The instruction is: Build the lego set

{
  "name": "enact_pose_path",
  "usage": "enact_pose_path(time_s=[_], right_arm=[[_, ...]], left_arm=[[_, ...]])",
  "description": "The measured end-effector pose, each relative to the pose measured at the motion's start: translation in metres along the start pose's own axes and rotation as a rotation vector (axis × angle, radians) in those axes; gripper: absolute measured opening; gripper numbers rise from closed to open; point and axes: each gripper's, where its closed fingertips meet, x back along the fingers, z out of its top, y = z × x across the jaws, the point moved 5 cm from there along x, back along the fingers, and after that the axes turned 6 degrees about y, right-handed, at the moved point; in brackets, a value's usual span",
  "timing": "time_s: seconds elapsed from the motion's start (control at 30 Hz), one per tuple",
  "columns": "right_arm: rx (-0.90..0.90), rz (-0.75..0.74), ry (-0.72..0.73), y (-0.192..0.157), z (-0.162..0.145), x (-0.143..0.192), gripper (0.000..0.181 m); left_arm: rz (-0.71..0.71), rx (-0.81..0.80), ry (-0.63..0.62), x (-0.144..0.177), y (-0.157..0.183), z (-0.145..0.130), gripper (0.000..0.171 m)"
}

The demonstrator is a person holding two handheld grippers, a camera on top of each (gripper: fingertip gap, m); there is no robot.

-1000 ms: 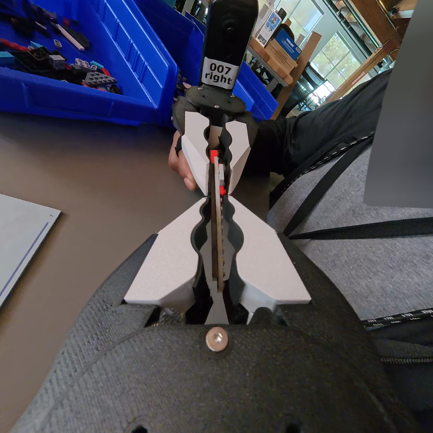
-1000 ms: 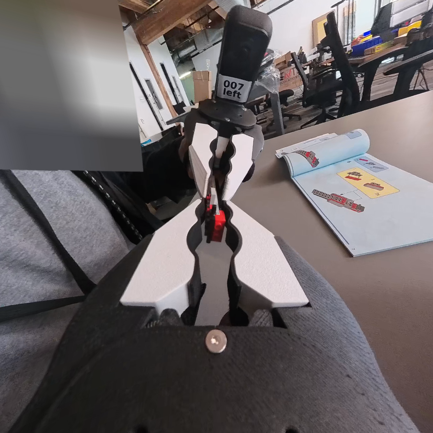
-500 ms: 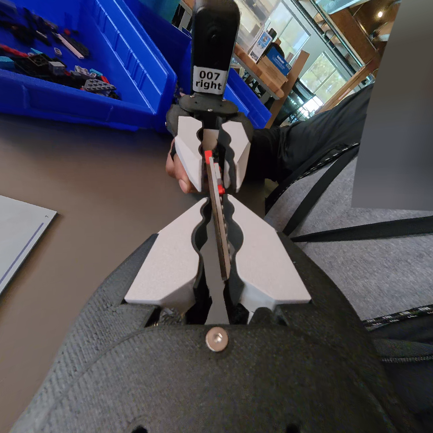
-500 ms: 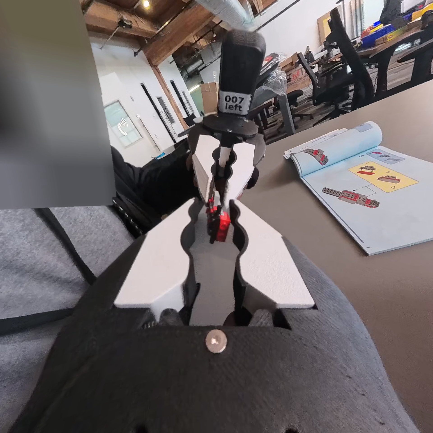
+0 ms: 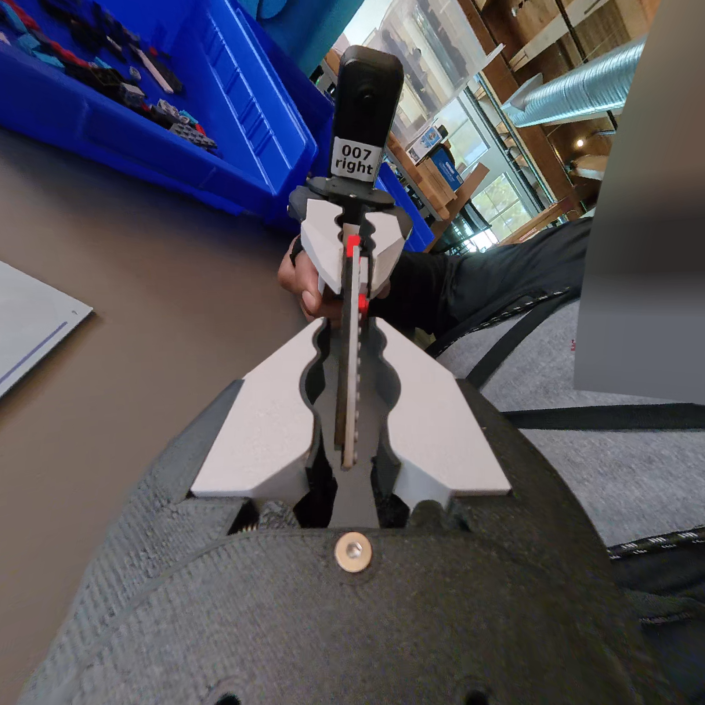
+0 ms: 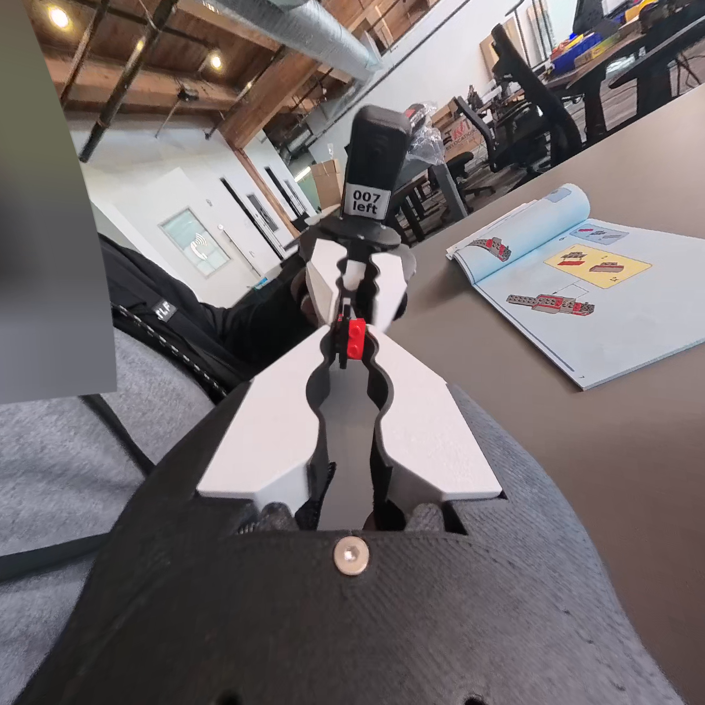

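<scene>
While the left gripper (image 5: 349,381) pinches the long grey plate assembly (image 5: 351,358) edge-on between its fingers, both tools have tilted upward compared with a second ago. The right gripper (image 6: 353,343), nose to nose with it above the table (image 6: 572,438), has closed on the red brick (image 6: 356,337) end, so I judge a pressing step is underway; farther back lie the instruction booklet (image 6: 595,305) and the blue bin (image 5: 160,126)

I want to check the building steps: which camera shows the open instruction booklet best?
The right wrist view: the instruction booklet lies open on the table there, its diagram pages facing up. The left wrist view shows only a pale sheet corner at its left edge, perhaps the booklet; I cannot tell.
</scene>
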Motion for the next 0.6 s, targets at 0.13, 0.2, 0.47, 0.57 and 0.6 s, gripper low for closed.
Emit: enact_pose_path(time_s=[0.13, 0.2, 0.47, 0.57, 0.6], right_arm=[[-0.024, 0.009, 0.021, -0.0006, -0.0002, -0.0011, 0.014], [-0.021, 0.005, 0.027, -0.0007, 0.0004, -0.0009, 0.013], [0.005, -0.003, 0.026, -0.0031, -0.0015, -0.004, 0.013], [0.001, 0.0, 0.029, -0.0039, -0.0018, -0.0044, 0.013], [-0.002, 0.003, 0.03, -0.004, -0.0021, -0.0044, 0.013]], left_arm=[[0.012, 0.014, -0.004, -0.0024, -0.002, -0.0024, 0.023], [0.01, 0.021, 0.006, -0.0026, -0.002, -0.0021, 0.022], [-0.021, 0.029, 0.023, -0.004, 0.0038, -0.0005, 0.014], [-0.018, 0.015, 0.019, -0.0049, 0.0045, -0.001, 0.012], [-0.016, 0.013, 0.019, -0.0048, 0.0044, -0.0012, 0.012]])
